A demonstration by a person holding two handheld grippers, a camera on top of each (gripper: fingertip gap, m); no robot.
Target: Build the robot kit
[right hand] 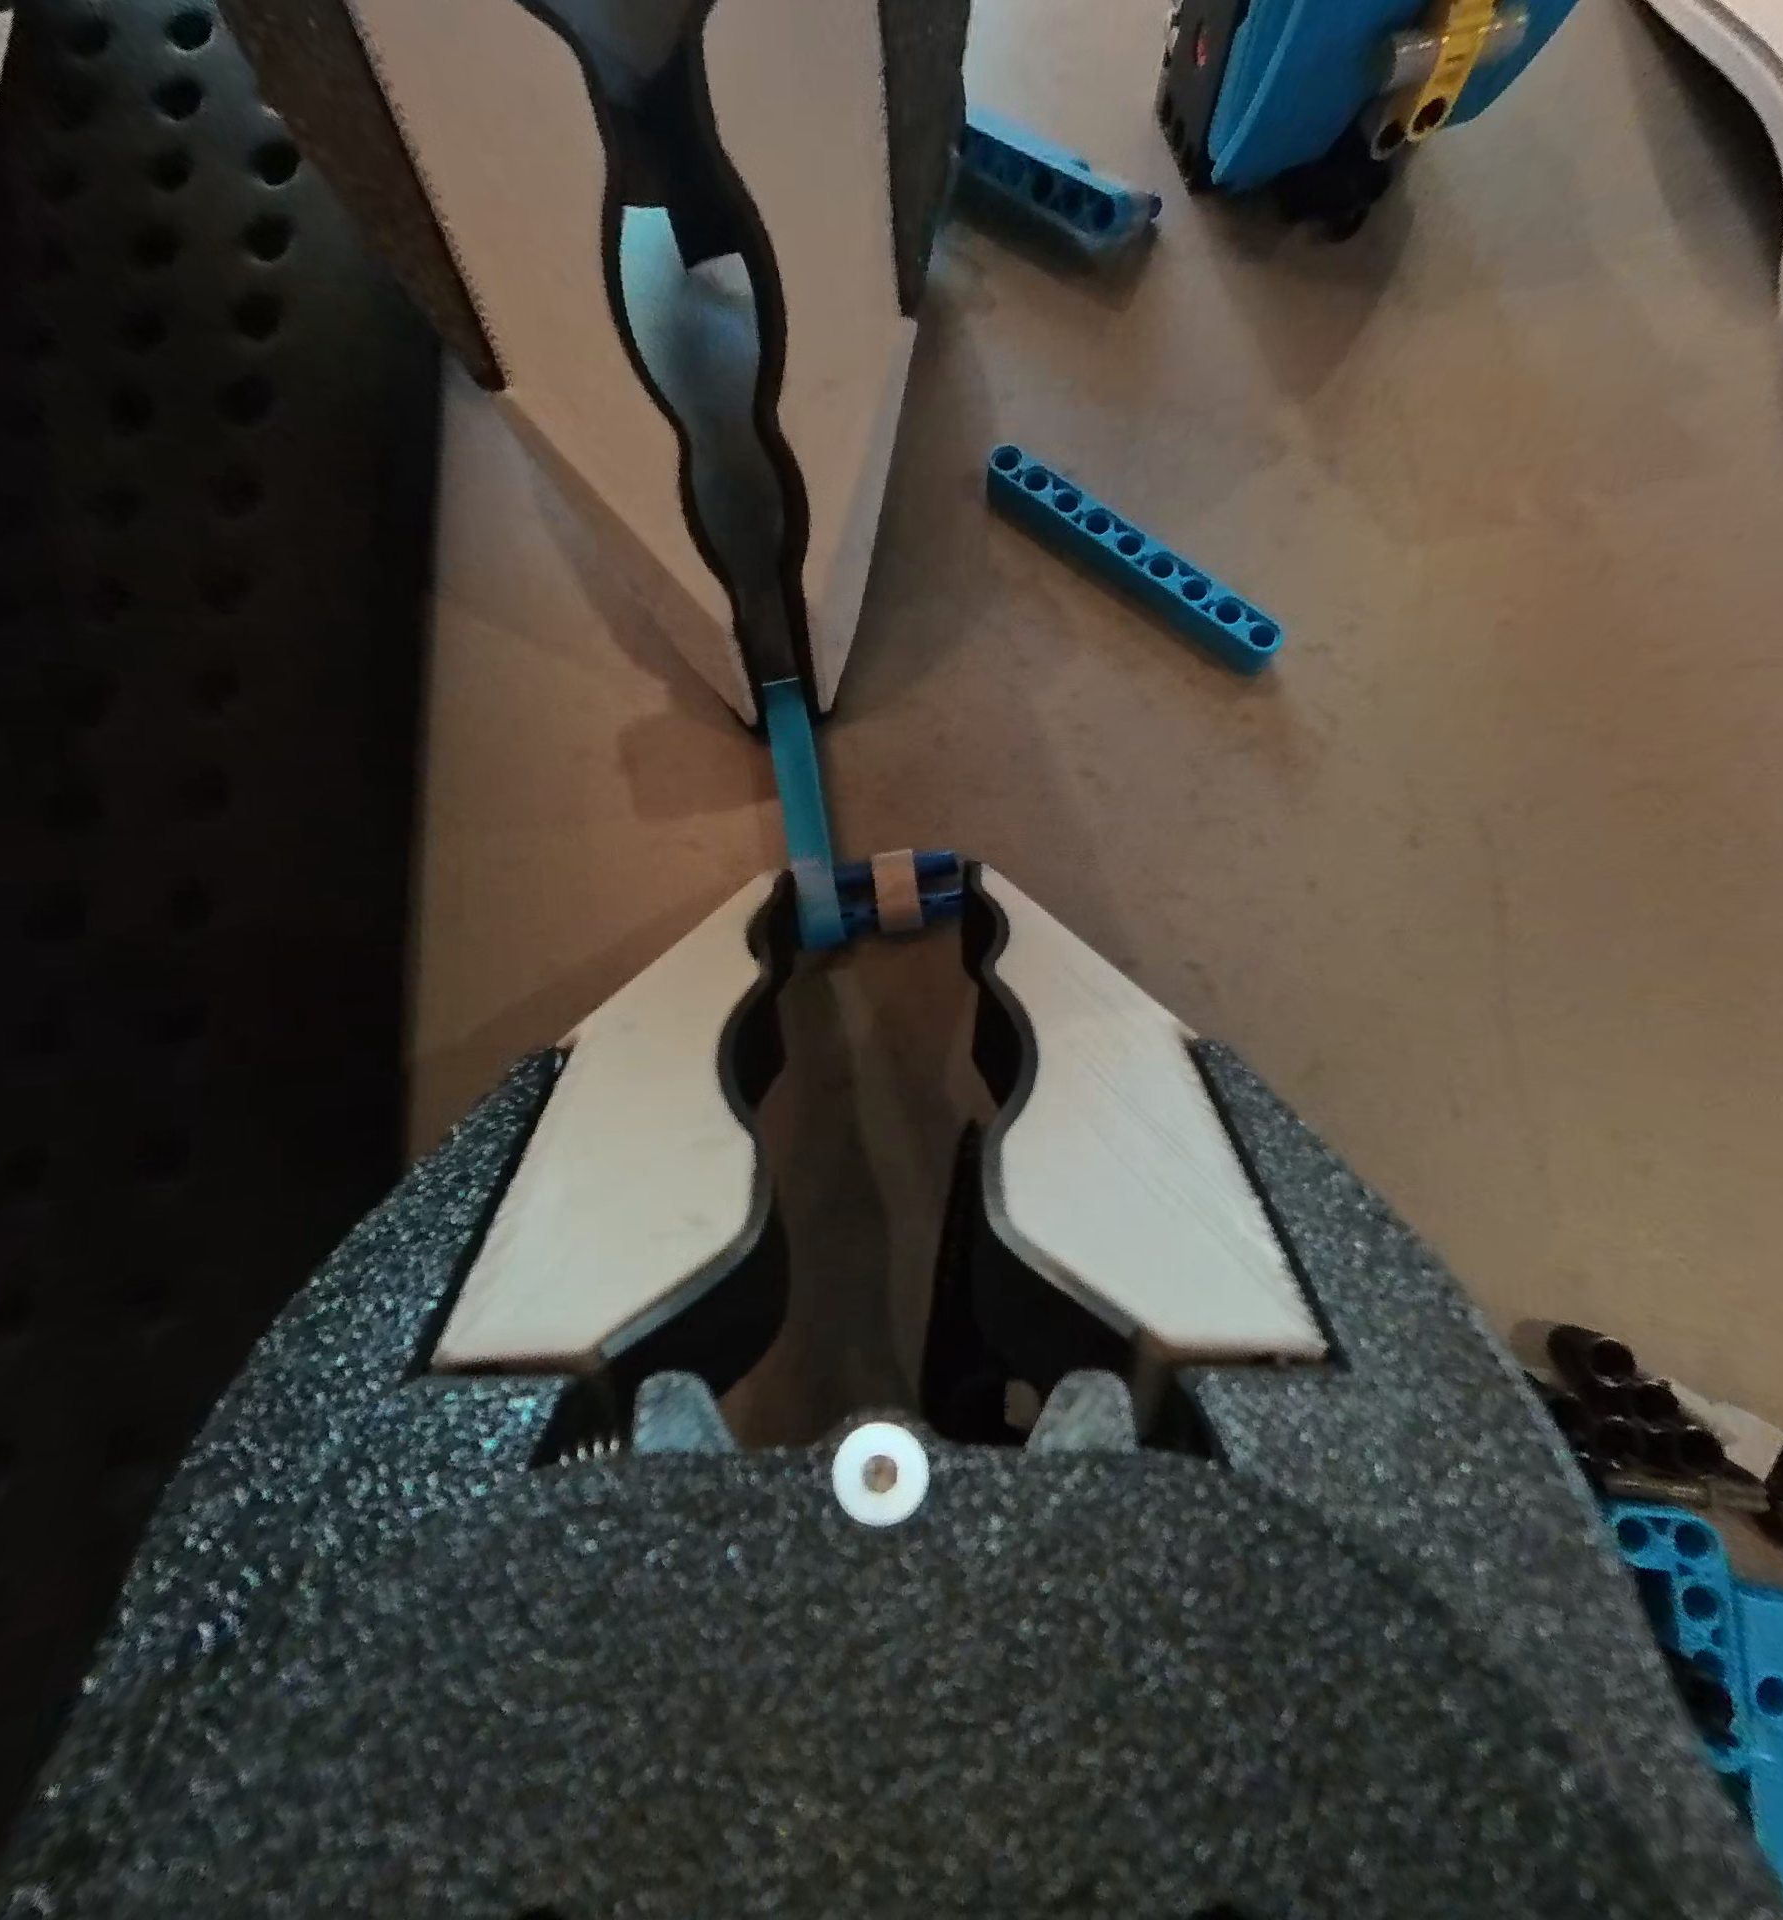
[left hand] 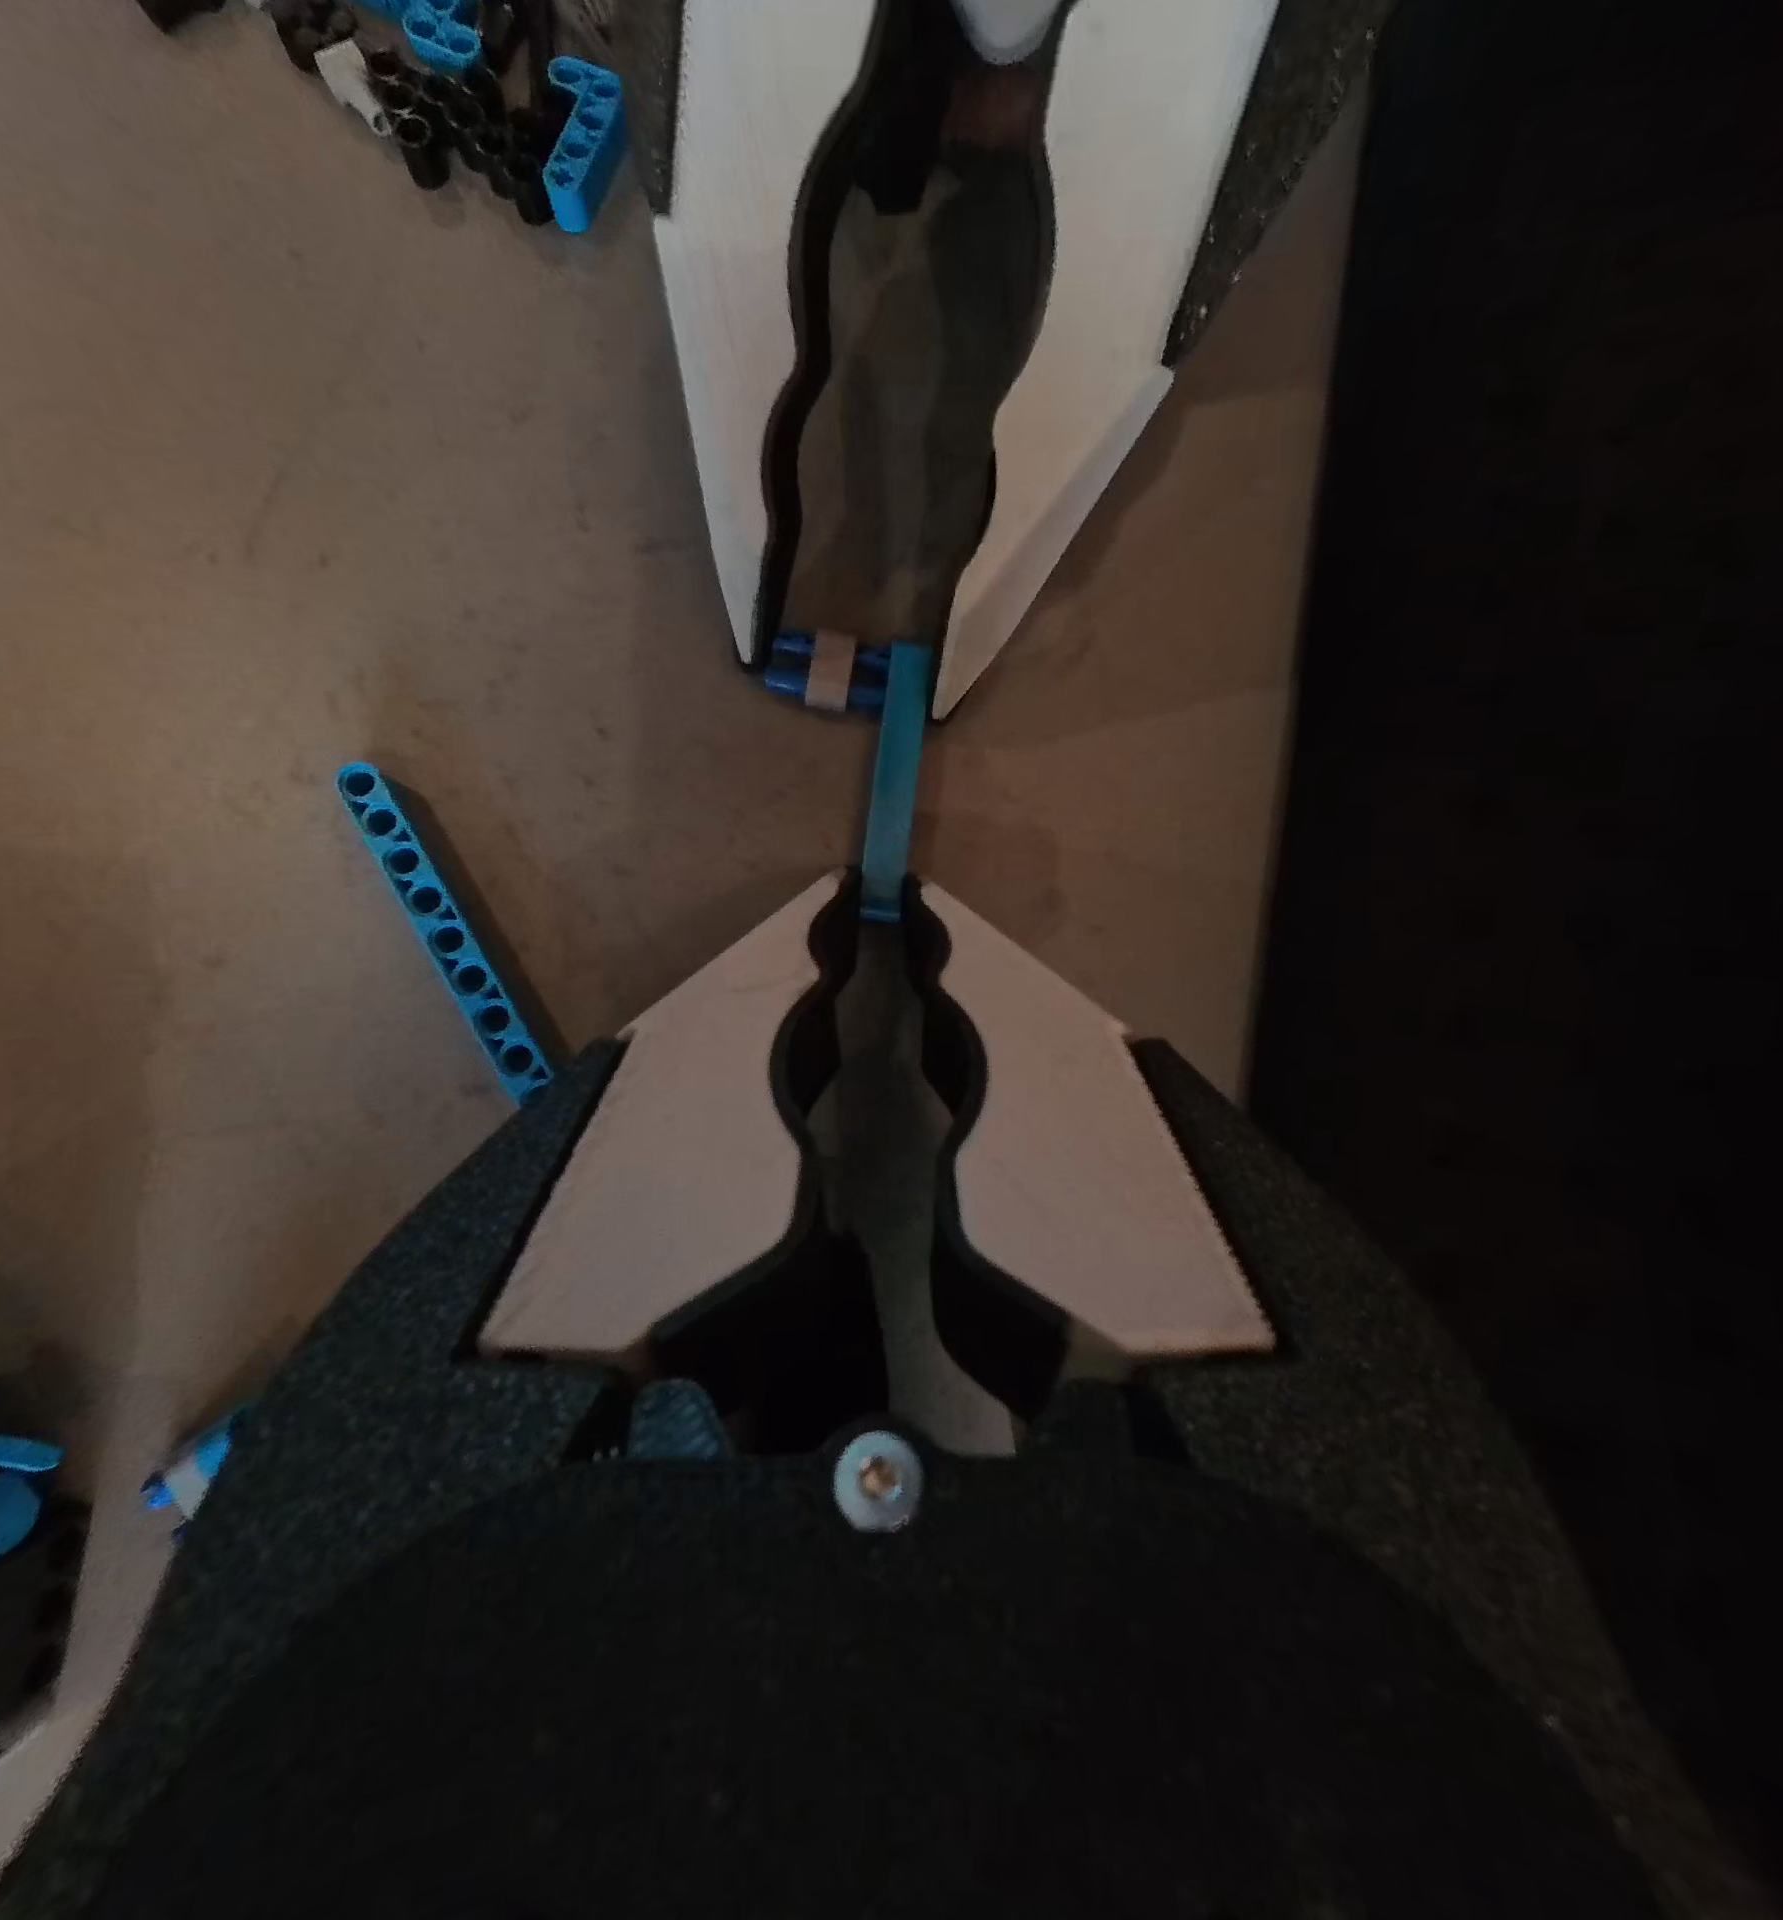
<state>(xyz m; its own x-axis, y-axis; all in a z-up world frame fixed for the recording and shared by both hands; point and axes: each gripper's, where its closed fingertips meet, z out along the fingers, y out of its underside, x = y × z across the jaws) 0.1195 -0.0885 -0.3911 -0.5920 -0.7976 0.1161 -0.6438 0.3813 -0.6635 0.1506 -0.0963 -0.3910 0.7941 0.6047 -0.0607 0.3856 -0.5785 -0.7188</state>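
Note:
A thin blue beam (left hand: 889,779), seen edge-on, spans the gap between the two grippers above a tan table (left hand: 243,520). My left gripper (left hand: 882,896) is shut on its near end. My right gripper (left hand: 845,681) faces it from the top of the left wrist view. In the right wrist view my right gripper (right hand: 871,896) is closed across the beam's (right hand: 802,800) other end and a dark blue pin piece with a tan collar (right hand: 897,894), which sticks out sideways from the beam. The left gripper (right hand: 788,707) holds the far end there.
A loose blue beam with holes (left hand: 440,935) (right hand: 1131,561) lies on the table. A pile of black and blue parts (left hand: 492,114) lies far left. A blue and black assembly (right hand: 1334,94) and another beam (right hand: 1053,197) sit behind. A black perforated panel (right hand: 139,727) borders the table. Less than 4 cm separates the two grippers' tips.

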